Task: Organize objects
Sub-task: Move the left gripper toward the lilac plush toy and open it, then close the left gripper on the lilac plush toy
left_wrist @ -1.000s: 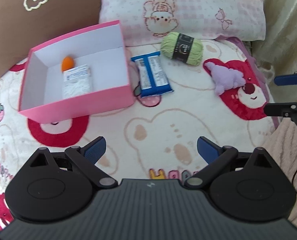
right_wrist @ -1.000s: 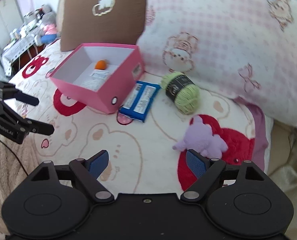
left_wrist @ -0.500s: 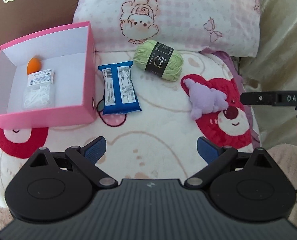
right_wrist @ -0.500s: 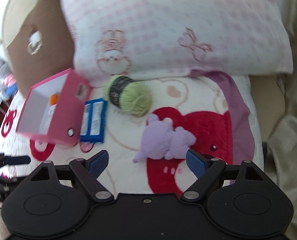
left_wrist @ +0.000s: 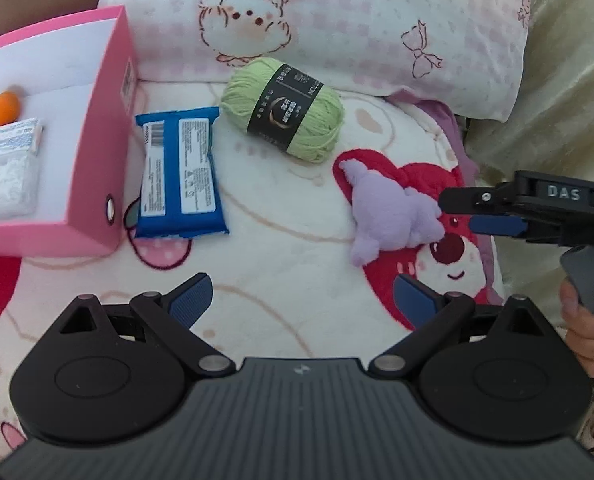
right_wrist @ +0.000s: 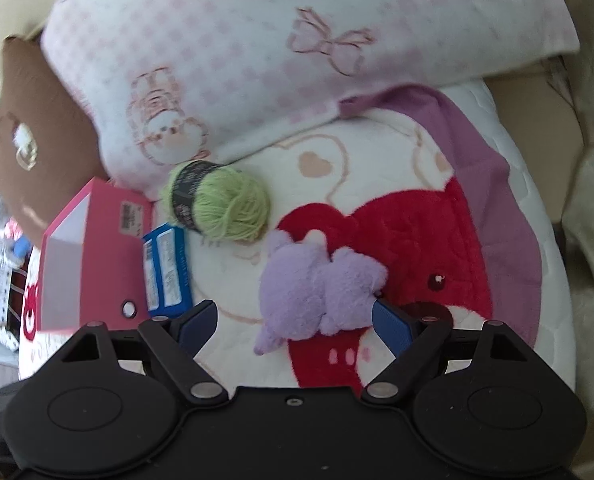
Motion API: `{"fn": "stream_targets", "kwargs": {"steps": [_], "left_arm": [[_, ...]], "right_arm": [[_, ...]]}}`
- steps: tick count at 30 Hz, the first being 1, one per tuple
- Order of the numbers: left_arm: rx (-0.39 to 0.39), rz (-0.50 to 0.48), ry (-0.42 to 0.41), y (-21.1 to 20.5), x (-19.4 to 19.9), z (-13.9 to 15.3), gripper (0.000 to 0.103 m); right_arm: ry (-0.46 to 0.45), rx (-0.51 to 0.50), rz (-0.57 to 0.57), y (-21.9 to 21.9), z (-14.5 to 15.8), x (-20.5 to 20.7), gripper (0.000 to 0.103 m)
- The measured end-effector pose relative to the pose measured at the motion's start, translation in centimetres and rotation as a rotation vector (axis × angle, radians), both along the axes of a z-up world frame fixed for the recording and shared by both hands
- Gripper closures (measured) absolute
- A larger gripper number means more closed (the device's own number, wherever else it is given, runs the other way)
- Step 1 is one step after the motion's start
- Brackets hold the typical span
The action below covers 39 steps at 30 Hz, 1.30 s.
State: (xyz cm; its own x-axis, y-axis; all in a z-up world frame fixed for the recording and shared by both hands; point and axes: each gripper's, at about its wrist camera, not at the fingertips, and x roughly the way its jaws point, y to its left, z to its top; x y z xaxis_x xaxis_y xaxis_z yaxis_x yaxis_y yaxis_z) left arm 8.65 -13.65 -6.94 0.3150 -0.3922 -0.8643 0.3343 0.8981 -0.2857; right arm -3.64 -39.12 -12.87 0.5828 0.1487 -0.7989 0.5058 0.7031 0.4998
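Bare blanket (left_wrist: 289, 248) between blue packet (left_wrist: 179, 172) and purple plush (left_wrist: 393, 216); yarn ball (left_wrist: 285, 108) crowds pillow (left_wrist: 357, 24).

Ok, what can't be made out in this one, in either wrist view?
- Pink box: left part cut off by the left wrist view's edge; in the right wrist view its wall hides the contents.
- White packet label: too small to read.
- Purple plush toy: what it depicts is unclear; the right gripper, open, covers its near end.
- Room at the right wrist view's left edge: blurred.
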Motion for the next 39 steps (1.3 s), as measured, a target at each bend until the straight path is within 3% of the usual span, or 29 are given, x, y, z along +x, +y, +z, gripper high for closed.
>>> {"fn": "stream_targets", "kwargs": {"steps": [10,14,17,28,31,33,36,39], "left_arm": [[-0.055,-0.005,-0.020,-2.6,1.5,-3.2,0.005],[-0.040,-0.019,-0.021,-4.3,2.0,-5.2,0.006],[-0.091,-0.012,0.006,-4.9,2.2,-6.5,0.006],[-0.081,-0.016,-0.080,-6.9,2.6,-7.5,0.010],[-0.109,-0.017,-0.070,-7.1,2.8,-7.9,0.022],[-0.143,-0.020,-0.032,-7.2,3.0,-8.0,0.052],[-0.187,-0.016,-0.024,-7.3,2.7,-7.8,0.063],[-0.179,-0.026,-0.032,-7.7,2.6,-7.9,0.065]], "right_arm": [[-0.008,0.064,-0.084,-0.9,-3.6,0.6,0.015],[0.030,-0.045,-0.110,-0.1,-3.4,0.8,0.015],[-0.006,0.026,-0.117,-0.5,-3.9,0.6,0.015],[-0.040,0.033,-0.155,-1.0,-4.5,0.3,0.018],[-0.058,0.004,-0.117,-0.7,-4.1,0.3,0.032],[-0.042,-0.041,-0.114,-0.3,-4.0,0.4,0.042],[-0.012,-0.084,-0.103,0.1,-4.3,0.8,0.049],[0.022,-0.101,-0.105,0.2,-4.8,1.0,0.050]]}}
